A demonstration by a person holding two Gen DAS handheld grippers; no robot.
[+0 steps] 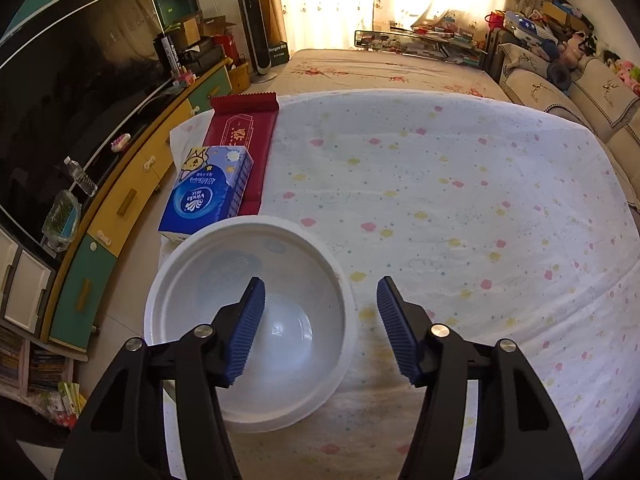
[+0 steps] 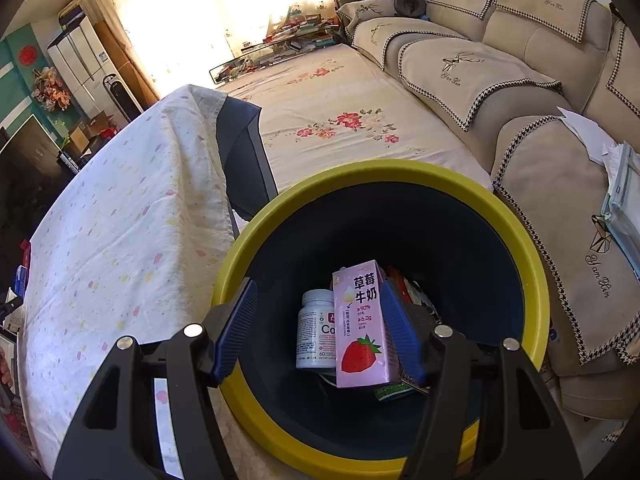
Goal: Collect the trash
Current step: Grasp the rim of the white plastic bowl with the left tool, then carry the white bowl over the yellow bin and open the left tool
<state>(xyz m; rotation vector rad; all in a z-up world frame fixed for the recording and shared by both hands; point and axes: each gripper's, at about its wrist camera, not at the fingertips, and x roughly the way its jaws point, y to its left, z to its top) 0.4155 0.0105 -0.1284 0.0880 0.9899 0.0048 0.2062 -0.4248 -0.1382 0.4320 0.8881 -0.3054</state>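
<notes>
Bowl's rim sits right between the left claw's jaws

White bowl (image 1: 248,316) is on the table's near-left corner; left claw (image 1: 320,330) half open, straddling its right rim, gripping nothing. Right claw (image 2: 320,332) is half open and empty over the bin (image 2: 532,264).

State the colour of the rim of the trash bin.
The rim of the trash bin is yellow, around a dark navy inside; it shows best in the right wrist view.
</notes>
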